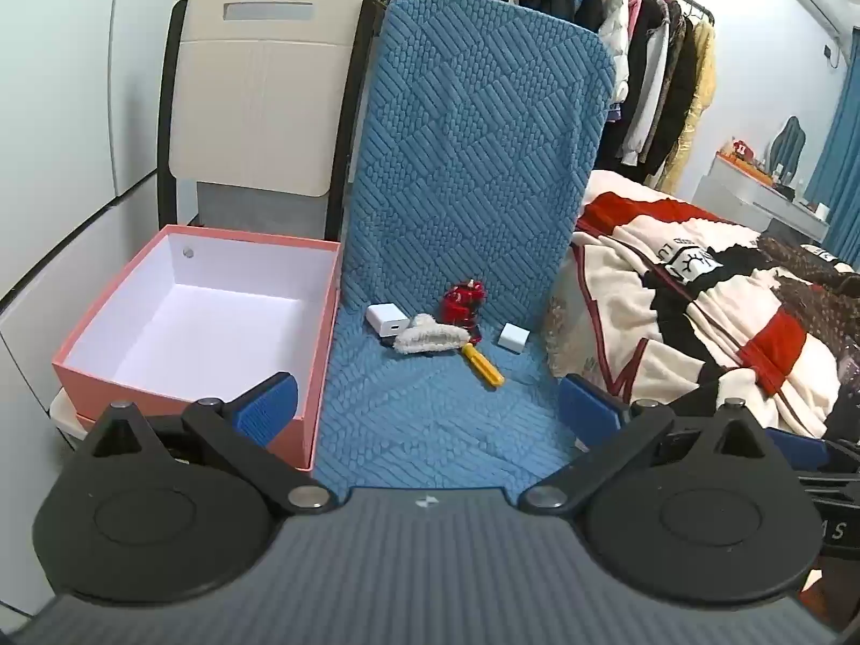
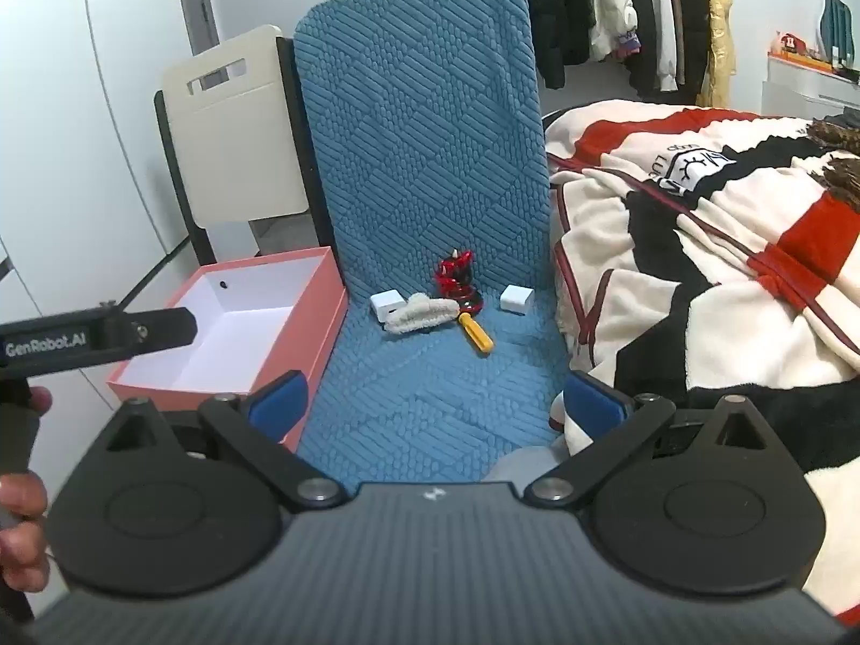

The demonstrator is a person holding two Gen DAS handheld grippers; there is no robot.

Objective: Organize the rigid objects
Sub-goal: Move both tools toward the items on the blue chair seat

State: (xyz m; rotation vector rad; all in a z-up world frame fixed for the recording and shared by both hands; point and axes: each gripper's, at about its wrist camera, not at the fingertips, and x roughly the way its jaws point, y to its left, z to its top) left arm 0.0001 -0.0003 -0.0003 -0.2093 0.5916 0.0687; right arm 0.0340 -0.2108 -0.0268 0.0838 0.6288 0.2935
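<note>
Both tongs spread apart: left tongs (image 1: 427, 408), right tongs (image 2: 438, 403); bare blue mat (image 1: 430, 424) ahead, pink box (image 1: 317, 344) wall at left edge.

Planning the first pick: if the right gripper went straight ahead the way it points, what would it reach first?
Probably the yellow-handled tool, with the fluffy white clip just left of it. The right gripper is open; only blue cushion lies between. Depth is uncertain.

Blue cushioned seat (image 1: 430, 419) — scattered small items (image 1: 430, 322)
</note>
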